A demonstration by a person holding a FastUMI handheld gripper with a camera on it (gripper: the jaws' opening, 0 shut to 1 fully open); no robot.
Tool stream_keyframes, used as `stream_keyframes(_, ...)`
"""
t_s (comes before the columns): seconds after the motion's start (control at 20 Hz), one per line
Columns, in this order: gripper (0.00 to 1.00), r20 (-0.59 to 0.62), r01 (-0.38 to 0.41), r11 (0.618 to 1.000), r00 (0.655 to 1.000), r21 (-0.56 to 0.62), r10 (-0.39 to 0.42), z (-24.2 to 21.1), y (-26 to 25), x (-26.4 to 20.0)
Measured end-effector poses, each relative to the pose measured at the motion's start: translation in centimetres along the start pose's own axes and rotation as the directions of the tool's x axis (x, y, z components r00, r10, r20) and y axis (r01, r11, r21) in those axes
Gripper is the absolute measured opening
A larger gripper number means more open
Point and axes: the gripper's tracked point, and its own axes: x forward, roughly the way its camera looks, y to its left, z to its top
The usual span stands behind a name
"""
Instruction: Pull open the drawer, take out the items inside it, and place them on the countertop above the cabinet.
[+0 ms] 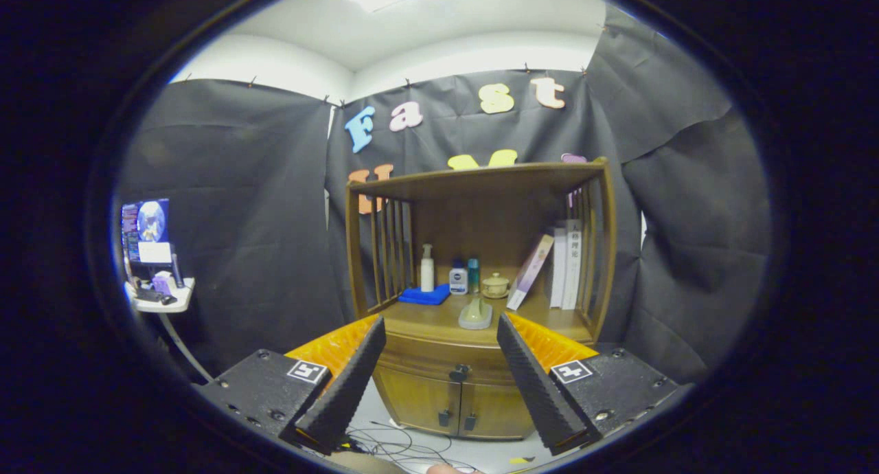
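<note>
your gripper [439, 364] fingers stood wide apart, holding nothing. drawer [439, 360] looked shut; knob [459, 373] sat between fingers, beyond tips. aim straight.

The brown wooden cabinet [474, 281] stands upright against the booth wall, with slatted sides and an open shelf. Its shallow curved wooden drawer [439, 364] sits closed beneath the wooden countertop surface [426, 316], with a dark round knob [459, 373] at its centre. Two closed lower doors [453, 405] sit below the drawer. The drawer contents are hidden.
</note>
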Motion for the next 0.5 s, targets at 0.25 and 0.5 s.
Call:
stream_keyframes(0.25, 1.00, 0.094, 0.033, 0.999, 0.995, 0.027, -0.035, 3.1, -3.7, -7.4)
stream_keyframes(0.5, 1.00, 0.134, 0.078, 0.996, 0.987, 0.050, -0.084, 2.7, -7.7, -12.2)
